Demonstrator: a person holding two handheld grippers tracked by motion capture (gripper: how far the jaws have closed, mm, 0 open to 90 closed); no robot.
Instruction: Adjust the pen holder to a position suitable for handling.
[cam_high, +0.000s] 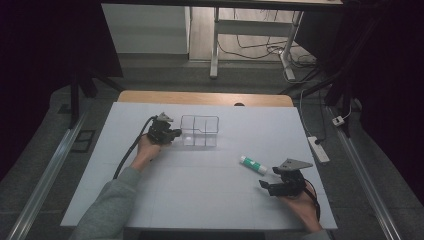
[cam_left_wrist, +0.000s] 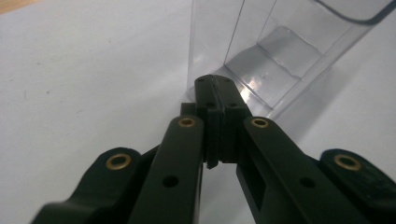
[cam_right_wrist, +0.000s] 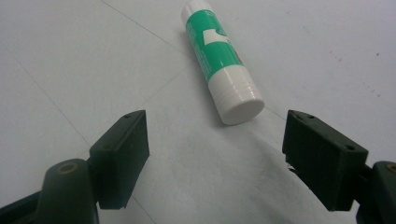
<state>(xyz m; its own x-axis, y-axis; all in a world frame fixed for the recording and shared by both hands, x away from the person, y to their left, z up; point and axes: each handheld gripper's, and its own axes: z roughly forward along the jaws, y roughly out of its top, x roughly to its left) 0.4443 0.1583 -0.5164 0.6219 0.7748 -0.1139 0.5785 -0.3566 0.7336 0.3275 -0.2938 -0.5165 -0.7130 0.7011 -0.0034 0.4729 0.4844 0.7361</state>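
The glue stick (cam_right_wrist: 219, 60) lies on its side on the white table (cam_high: 200, 195), green label up and white cap end turned toward the right gripper (cam_right_wrist: 217, 154), a little to the near-right of the middle of the board. That gripper sits low just behind it with its jaws spread wide, the cap lined up in the gap between them but not yet touched, so it looks set to slide forward and pinch the stick across its width. Well apart, toward the far left, stands a clear plastic organizer (cam_high: 200, 131) with several compartments, all of which seem empty, though the clear walls make that hard to be sure of. The left gripper (cam_left_wrist: 215, 86) has its jaws pressed together on nothing, tips right at the box's near corner; I'd guess it is there to steady the light box, or nudge it square, ready to receive the stick.
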